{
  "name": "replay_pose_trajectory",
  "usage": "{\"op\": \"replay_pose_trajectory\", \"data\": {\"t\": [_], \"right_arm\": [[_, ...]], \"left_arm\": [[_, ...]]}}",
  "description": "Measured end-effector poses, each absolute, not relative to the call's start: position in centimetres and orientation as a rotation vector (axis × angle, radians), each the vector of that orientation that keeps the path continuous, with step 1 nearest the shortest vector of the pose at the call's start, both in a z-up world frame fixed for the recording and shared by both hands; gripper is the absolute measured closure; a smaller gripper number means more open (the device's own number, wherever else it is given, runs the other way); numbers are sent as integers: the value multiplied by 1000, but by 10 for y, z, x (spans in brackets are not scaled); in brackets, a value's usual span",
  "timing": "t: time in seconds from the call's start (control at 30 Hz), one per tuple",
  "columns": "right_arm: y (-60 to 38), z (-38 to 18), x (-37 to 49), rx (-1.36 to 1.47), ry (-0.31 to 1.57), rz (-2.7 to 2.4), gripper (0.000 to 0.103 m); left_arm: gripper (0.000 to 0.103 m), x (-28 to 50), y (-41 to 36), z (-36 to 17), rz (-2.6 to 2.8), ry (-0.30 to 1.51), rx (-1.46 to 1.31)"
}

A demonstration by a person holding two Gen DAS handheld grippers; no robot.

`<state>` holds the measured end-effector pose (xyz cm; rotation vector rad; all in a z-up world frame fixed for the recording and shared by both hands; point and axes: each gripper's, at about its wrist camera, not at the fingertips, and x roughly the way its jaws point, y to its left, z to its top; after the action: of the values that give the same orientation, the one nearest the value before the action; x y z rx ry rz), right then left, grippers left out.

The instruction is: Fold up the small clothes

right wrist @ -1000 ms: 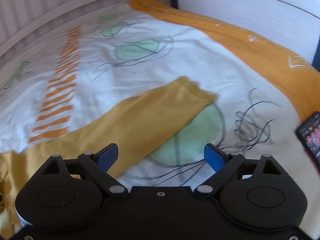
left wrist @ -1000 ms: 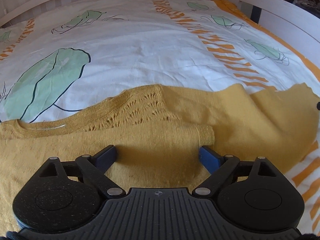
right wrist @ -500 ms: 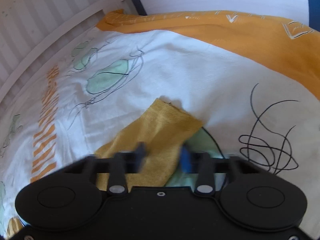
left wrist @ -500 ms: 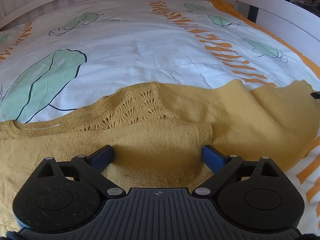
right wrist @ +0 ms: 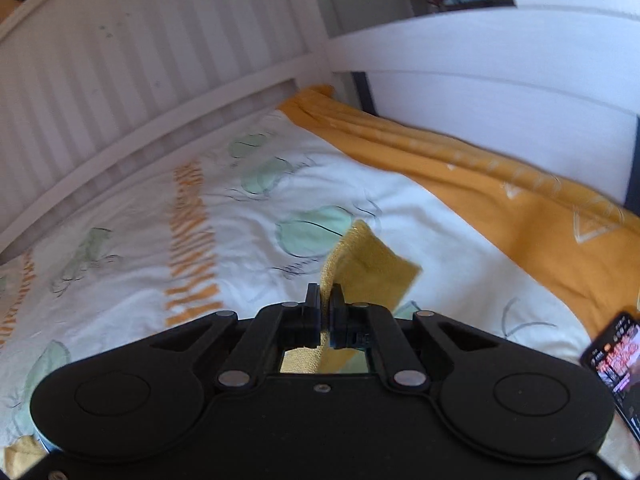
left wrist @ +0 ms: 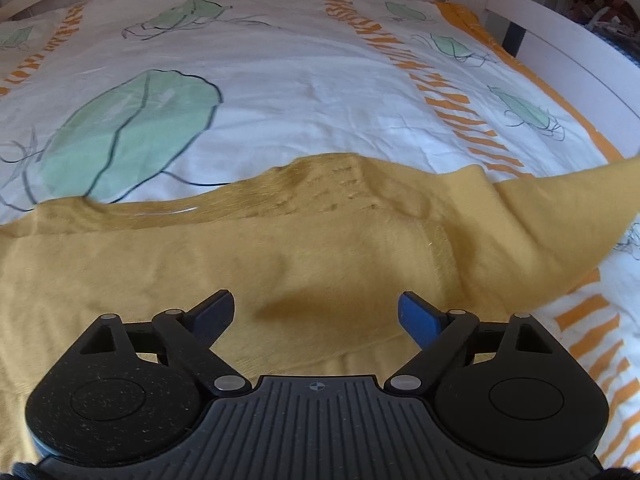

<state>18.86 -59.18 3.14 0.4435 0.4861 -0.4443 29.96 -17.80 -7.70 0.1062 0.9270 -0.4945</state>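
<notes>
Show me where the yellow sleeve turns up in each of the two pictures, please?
Left wrist view: the sleeve stretches to the right edge, lifted off the sheet, beyond the open left tongs.
Right wrist view: the sleeve's cuff stands at centre, pinched in the shut right tongs.
Shared landmark: the orange striped band printed on the sheet, right of centre in the left view, left of centre in the right view.

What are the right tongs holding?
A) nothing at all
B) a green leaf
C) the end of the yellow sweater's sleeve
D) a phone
C: in the right wrist view the right tongs are pinched shut on the cuff end of the mustard-yellow knitted sweater's sleeve, lifted above the white leaf-printed bed cover.
</notes>
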Motion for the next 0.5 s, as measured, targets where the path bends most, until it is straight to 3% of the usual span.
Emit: {"op": "replay_pose_trajectory", "data": {"t": [0.3,0.5], "right_arm": [[-471,94,218,305,466,-189,93],[-367,99,244,263,475,36,93]], "left_arm": [[14,287,-91,-55,-447,910,54],[14,287,-38,-53,-388,909,-13]]}}
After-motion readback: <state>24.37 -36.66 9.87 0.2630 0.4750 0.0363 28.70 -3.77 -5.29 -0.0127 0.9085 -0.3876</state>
